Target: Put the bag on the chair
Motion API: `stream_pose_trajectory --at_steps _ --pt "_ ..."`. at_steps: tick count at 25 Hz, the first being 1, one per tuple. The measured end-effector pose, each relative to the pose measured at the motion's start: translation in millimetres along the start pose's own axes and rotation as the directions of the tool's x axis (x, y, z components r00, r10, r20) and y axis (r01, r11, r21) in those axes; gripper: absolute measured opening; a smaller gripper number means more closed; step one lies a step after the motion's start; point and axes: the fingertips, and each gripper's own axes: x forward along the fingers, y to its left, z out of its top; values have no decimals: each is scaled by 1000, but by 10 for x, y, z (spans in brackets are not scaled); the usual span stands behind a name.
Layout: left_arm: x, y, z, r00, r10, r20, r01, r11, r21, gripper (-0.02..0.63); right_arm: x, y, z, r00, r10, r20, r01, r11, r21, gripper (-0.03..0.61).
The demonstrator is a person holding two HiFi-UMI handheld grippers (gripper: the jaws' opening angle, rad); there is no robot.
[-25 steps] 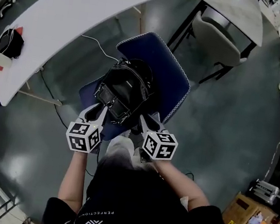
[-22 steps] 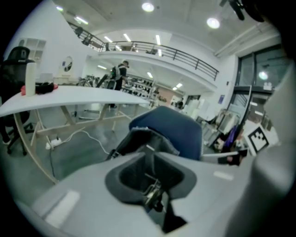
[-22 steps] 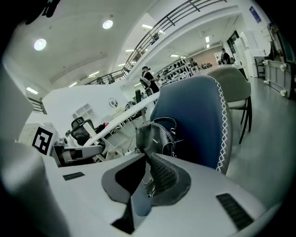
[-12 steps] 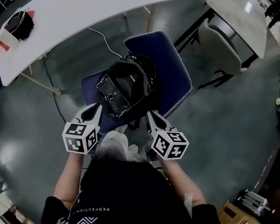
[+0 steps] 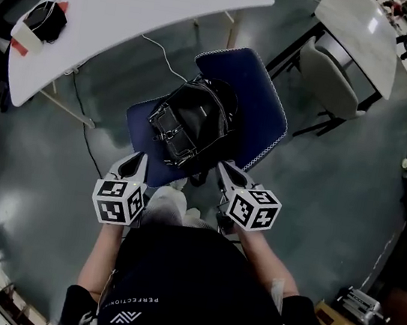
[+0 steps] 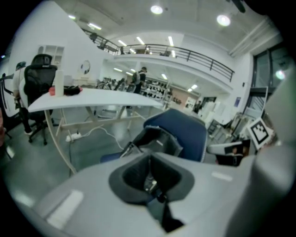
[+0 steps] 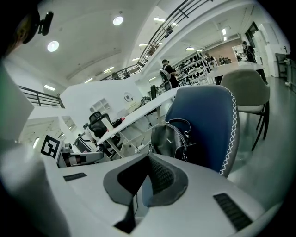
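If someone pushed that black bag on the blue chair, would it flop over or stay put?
The black bag looks soft and saggy, so it would probably squish, not stay stiff. It stands close to the blue chair back, so a push that way likely won't tip it. Its shiny skin might be slippery.

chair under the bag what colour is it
The chair is dark blue with white zigzag edge stitching; best in the right gripper view.

"PERFECTION" (upside down), on black shirt [image 5: 187, 273]
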Motion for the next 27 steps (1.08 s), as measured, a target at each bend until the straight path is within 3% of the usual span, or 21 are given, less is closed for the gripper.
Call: stream_pose_trajectory --at_steps 10,27 --pt "-80 36 4 1000 10 14 -10 999 -33 20 14 100 -12 999 19 -29 -20 999 -33 -2" --pt "-2 1 -30 999 -14 -52 14 1000 -13 20 136 182 -55 997 42 -67 -46 997 -58 -2"
